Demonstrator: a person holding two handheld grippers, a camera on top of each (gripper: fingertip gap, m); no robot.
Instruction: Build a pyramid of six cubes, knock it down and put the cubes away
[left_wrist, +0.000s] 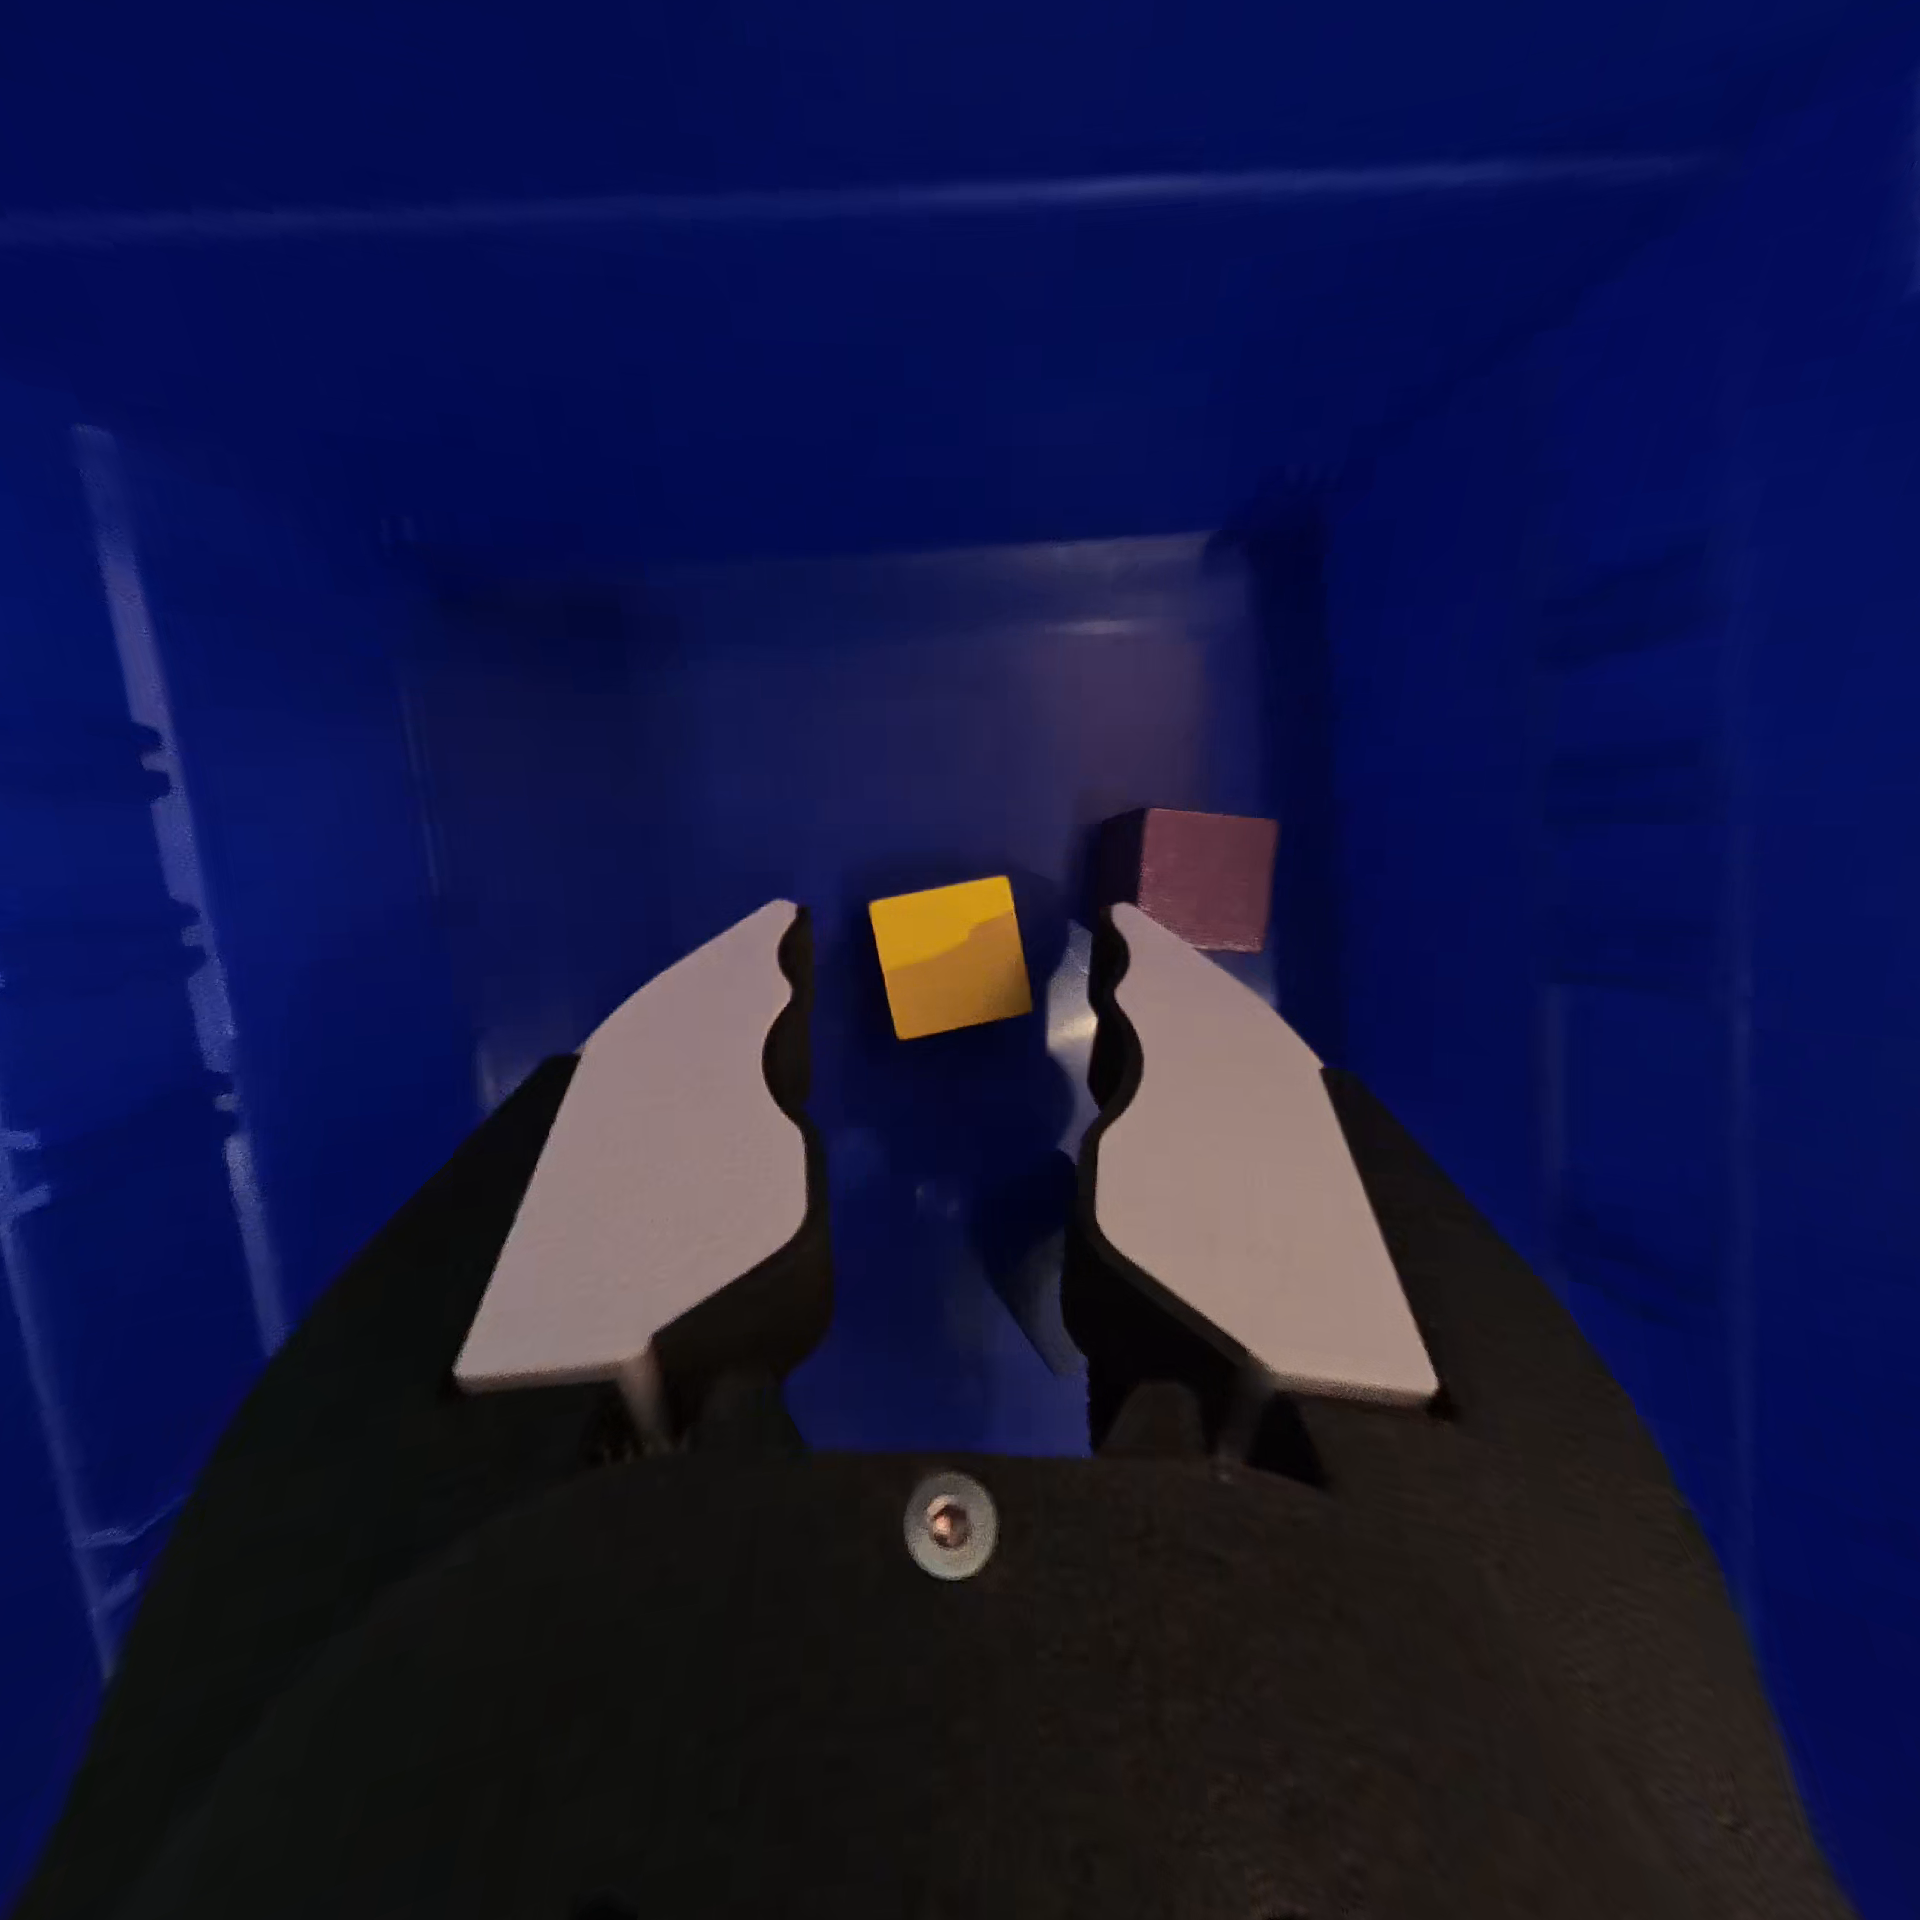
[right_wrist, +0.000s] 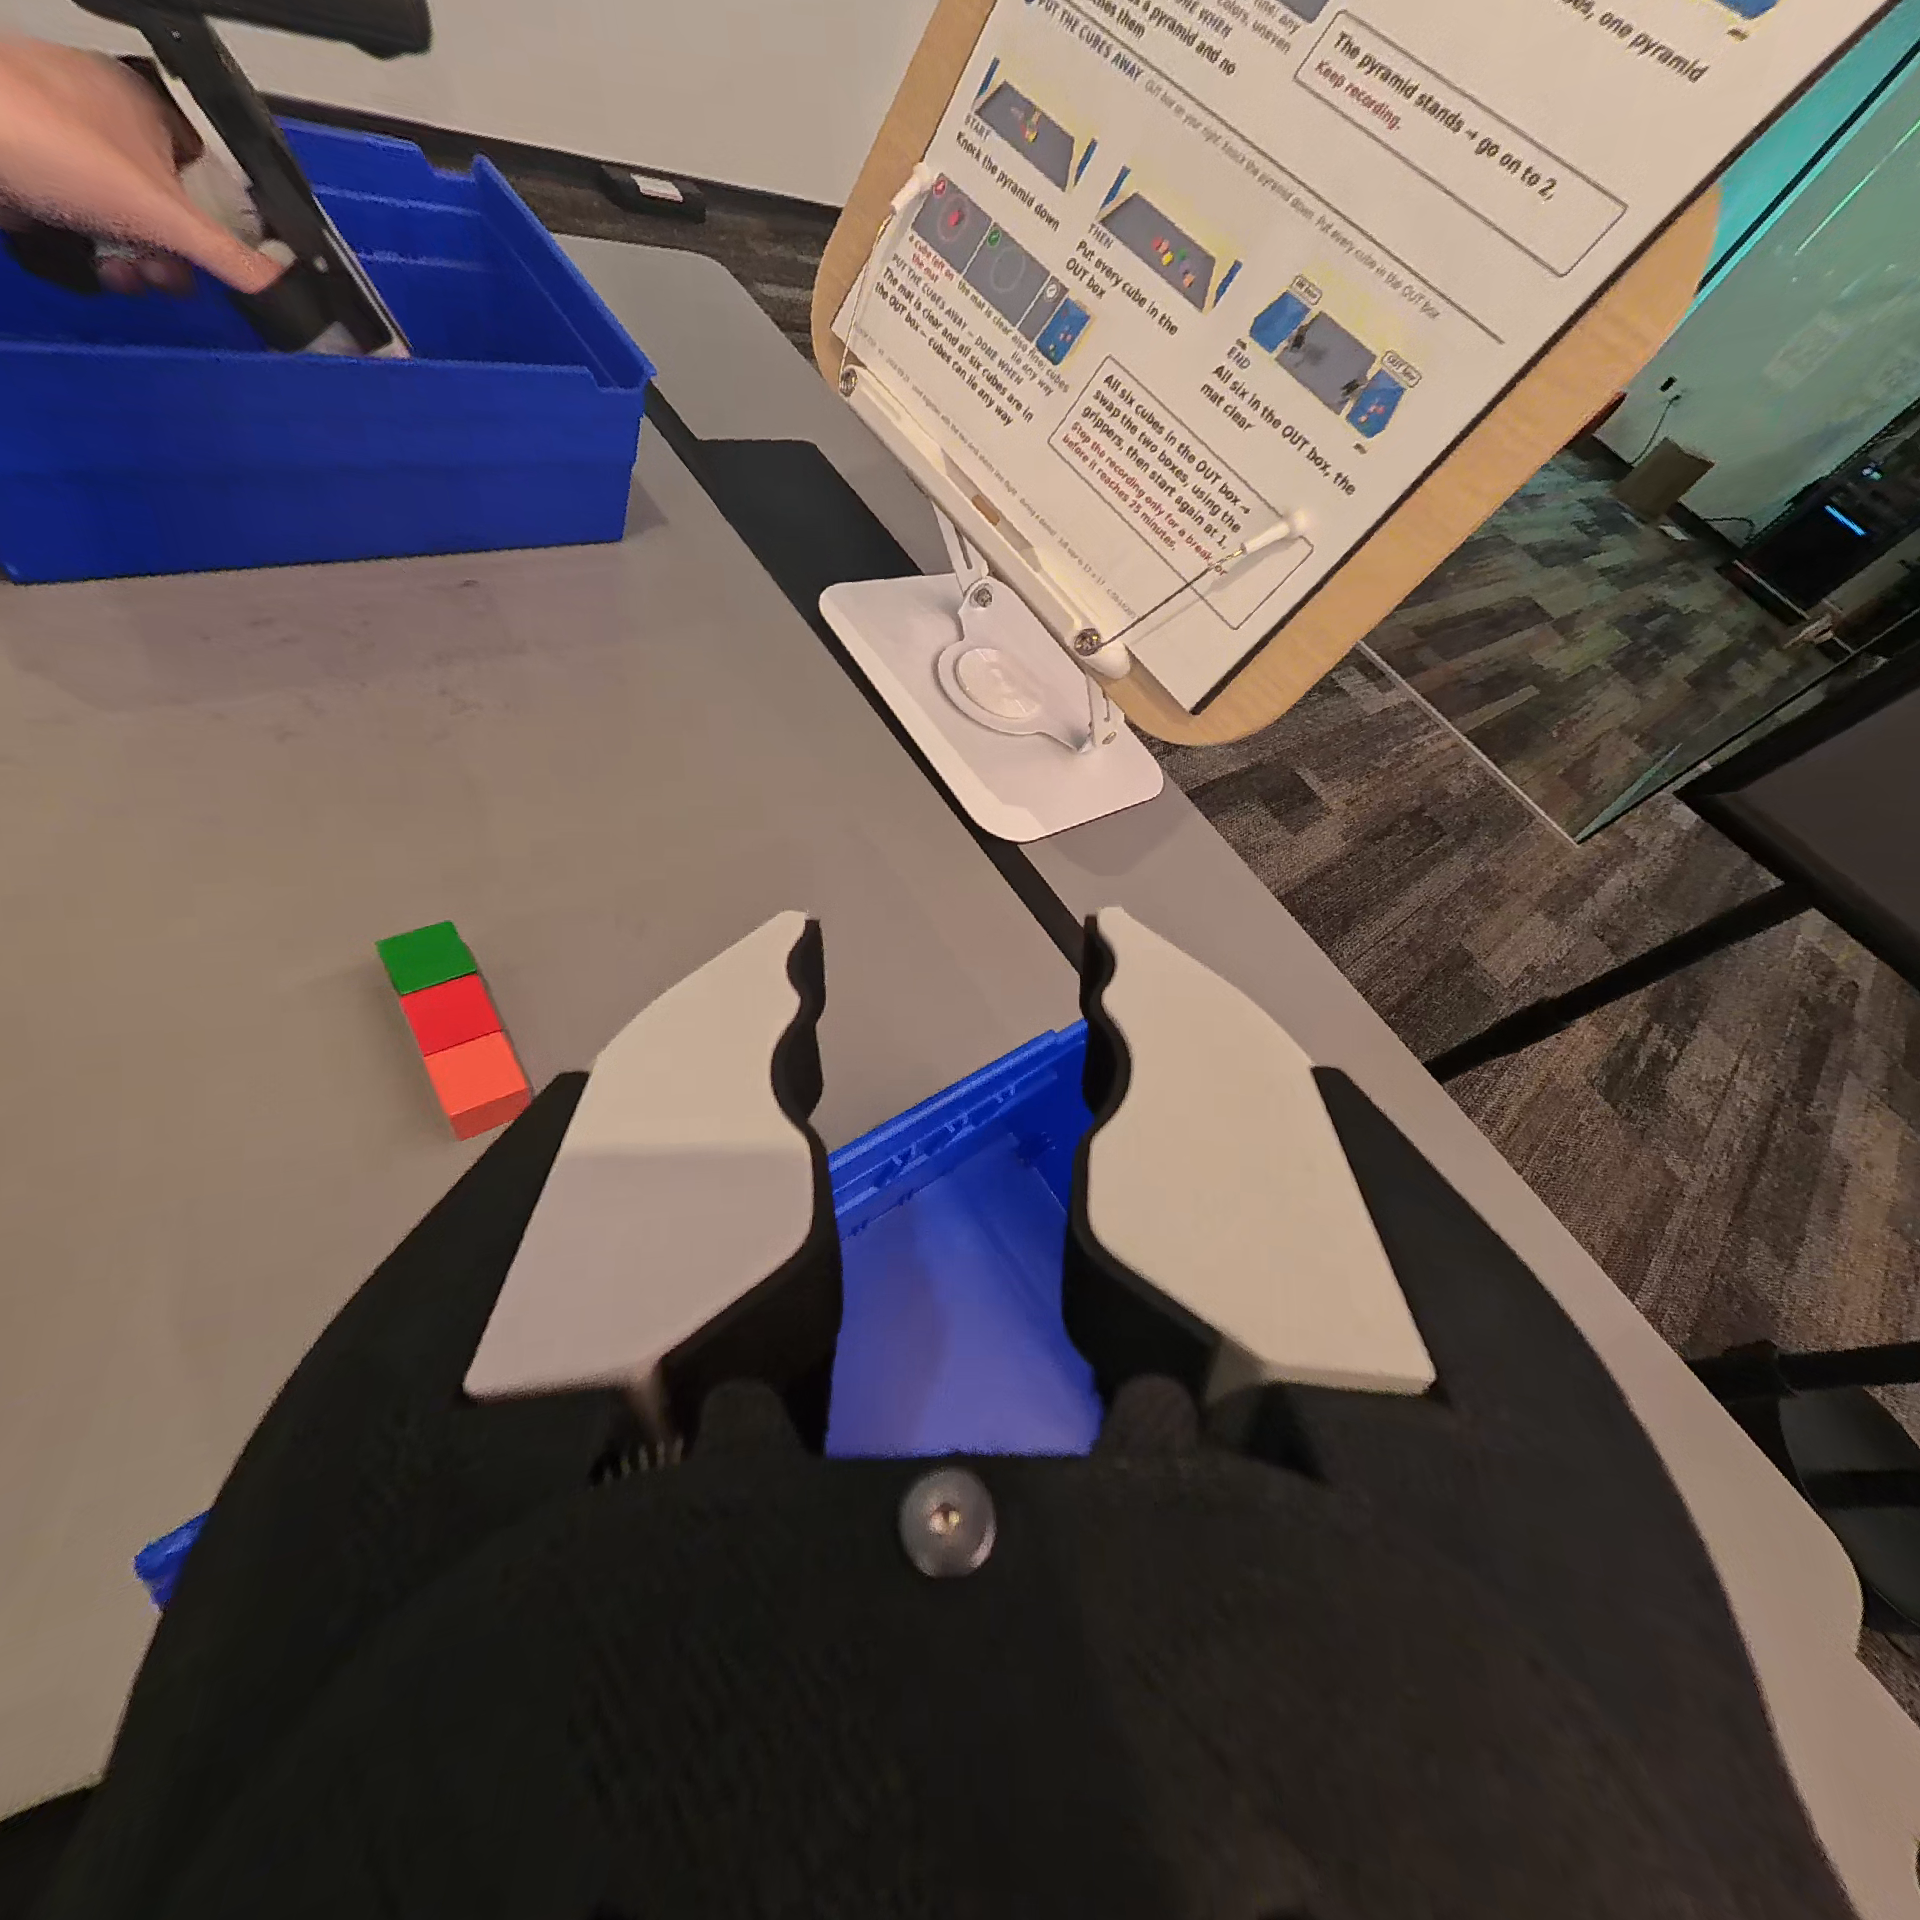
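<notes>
While the left wrist view sees nothing but the inside of a blue bin (left_wrist: 1558, 416), it alone shows two of the cubes: a yellow cube (left_wrist: 951, 956) lying on the bin floor just beyond the gap of the left claw (left_wrist: 948, 920), whose jaws are spread and grip nothing, and a purple cube (left_wrist: 1205, 878) beside it to the right, near the bin wall. The right wrist view alone takes in the grey table (right_wrist: 312, 748), where a green cube (right_wrist: 426, 956), a red cube (right_wrist: 449, 1013) and an orange cube (right_wrist: 476, 1081) sit in a touching row. Far off at its upper left, a hand (right_wrist: 104, 166) holds the other tool down into the far blue bin (right_wrist: 312, 457). The right claw (right_wrist: 951, 925), also spread and empty, hangs over a second blue bin (right_wrist: 956, 1299) at the table's near edge. A white stand (right_wrist: 987, 707) with an instruction sheet (right_wrist: 1299, 260) rests on the table's right side.
</notes>
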